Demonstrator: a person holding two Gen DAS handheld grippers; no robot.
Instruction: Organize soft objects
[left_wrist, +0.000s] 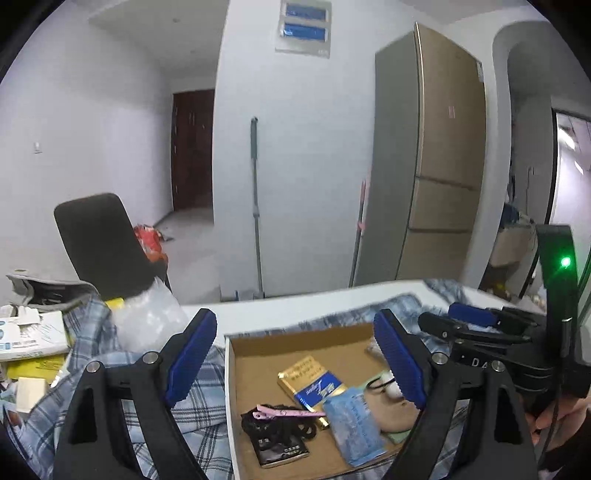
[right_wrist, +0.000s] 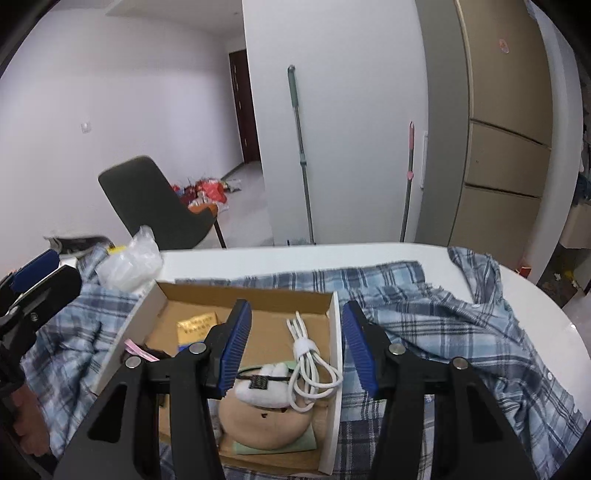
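A shallow cardboard box (left_wrist: 295, 341) (right_wrist: 255, 297) sits on a blue plaid shirt (right_wrist: 424, 321) (left_wrist: 110, 369) spread over the white table (right_wrist: 295, 258). In the box lie a tan plush toy (right_wrist: 258, 421) (left_wrist: 399, 413), a coiled white cable (right_wrist: 310, 362), a gold and blue pack (left_wrist: 314, 380), a pale blue packet (left_wrist: 354, 424), a pink clip (left_wrist: 284, 410) and a black item (left_wrist: 280, 439). My left gripper (left_wrist: 295, 362) is open above the box's left half. My right gripper (right_wrist: 295, 350) is open, its fingers either side of the box's right wall, empty.
A clear plastic bag (right_wrist: 129, 262) and papers and small boxes (left_wrist: 29, 339) lie at the table's left end. A dark chair (right_wrist: 159, 206) stands behind it. Two mop handles (right_wrist: 303, 158) lean on the wall beside a tall fridge (left_wrist: 436, 158).
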